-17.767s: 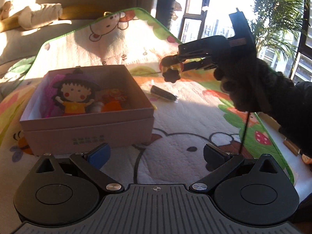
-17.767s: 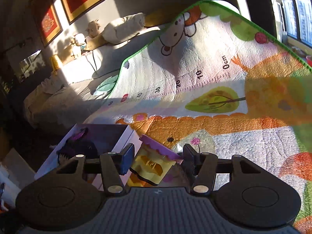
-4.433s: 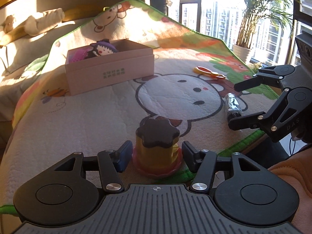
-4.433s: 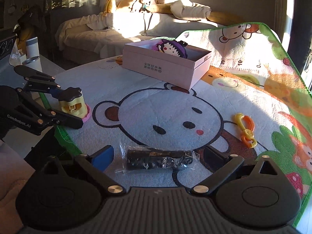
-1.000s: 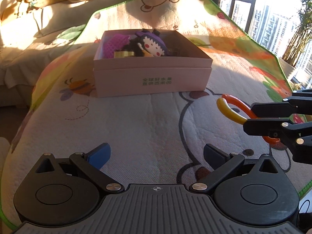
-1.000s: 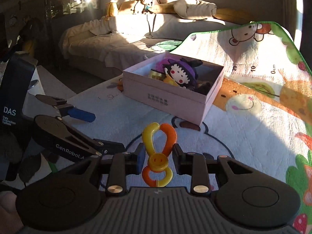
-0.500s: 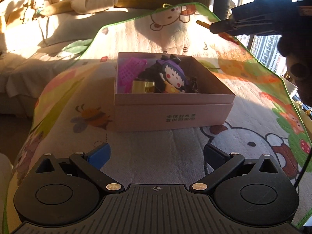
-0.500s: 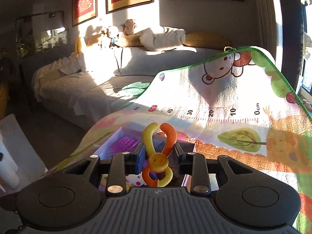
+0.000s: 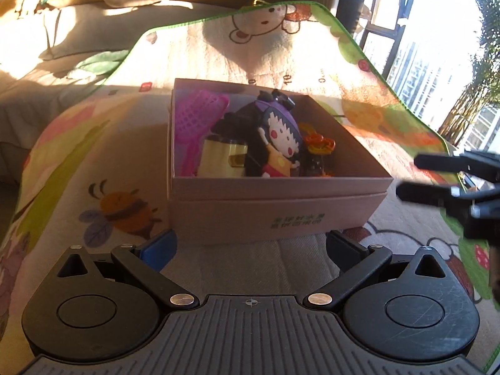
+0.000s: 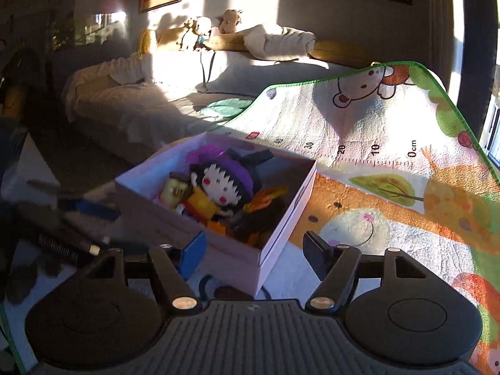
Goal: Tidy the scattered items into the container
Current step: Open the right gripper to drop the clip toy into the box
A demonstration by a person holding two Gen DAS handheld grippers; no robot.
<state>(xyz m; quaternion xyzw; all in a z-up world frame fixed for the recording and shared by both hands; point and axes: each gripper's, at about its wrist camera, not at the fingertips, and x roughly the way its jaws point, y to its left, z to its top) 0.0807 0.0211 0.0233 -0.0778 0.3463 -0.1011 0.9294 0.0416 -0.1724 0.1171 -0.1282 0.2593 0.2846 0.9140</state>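
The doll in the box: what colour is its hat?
Purple. The doll shows best in the left wrist view, lying in the box.

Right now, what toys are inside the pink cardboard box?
Inside the pink cardboard box: a purple-hatted cartoon doll, a pink mesh scoop, a yellow cup and an orange-yellow plastic clip. Whatever lies beneath them is hidden.

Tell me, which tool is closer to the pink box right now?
Hard to call; neither is clearly nearer. The left tool sits just before the box, at its front wall. The right tool, its empty jaws opening, is at a near corner of the box.
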